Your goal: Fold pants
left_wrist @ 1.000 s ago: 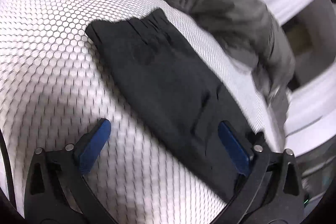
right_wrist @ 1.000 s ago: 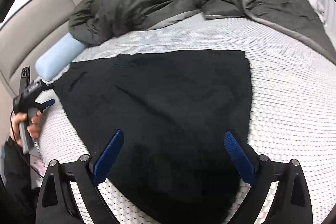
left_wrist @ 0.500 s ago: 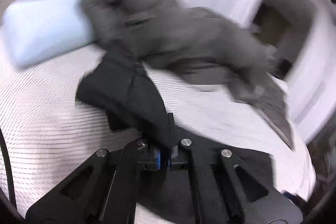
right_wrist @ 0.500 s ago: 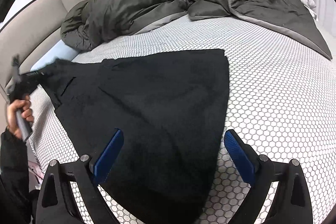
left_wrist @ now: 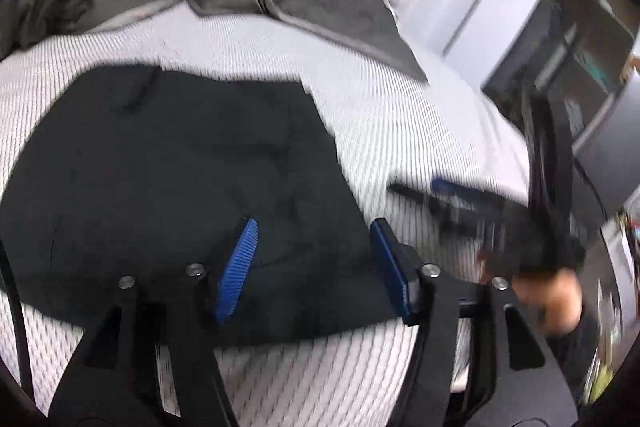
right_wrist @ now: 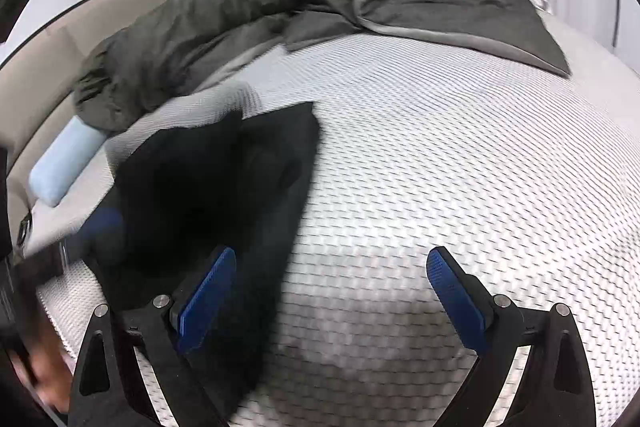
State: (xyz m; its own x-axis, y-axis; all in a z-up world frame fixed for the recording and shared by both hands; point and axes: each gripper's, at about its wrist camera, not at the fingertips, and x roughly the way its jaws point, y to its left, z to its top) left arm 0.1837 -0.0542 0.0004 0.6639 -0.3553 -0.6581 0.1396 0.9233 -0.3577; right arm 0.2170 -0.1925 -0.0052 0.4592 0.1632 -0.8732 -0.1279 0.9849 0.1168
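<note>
Black pants (right_wrist: 224, 187), white honeycomb-patterned mattress (right_wrist: 440, 167), dark grey duvet (right_wrist: 248, 7), pale blue pillow (right_wrist: 64, 167)

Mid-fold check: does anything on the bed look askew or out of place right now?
Nothing is spilled or damaged. The black pants lie folded on the white mattress, their right edge running at a slant. The left gripper is opening with nothing between its pads; the right gripper is open.

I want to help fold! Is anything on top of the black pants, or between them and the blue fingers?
Nothing visible. The black pants lie bare on the white mattress. The grey duvet and blue pillow sit beyond them. The left gripper, opening, and the right gripper hold nothing.
</note>
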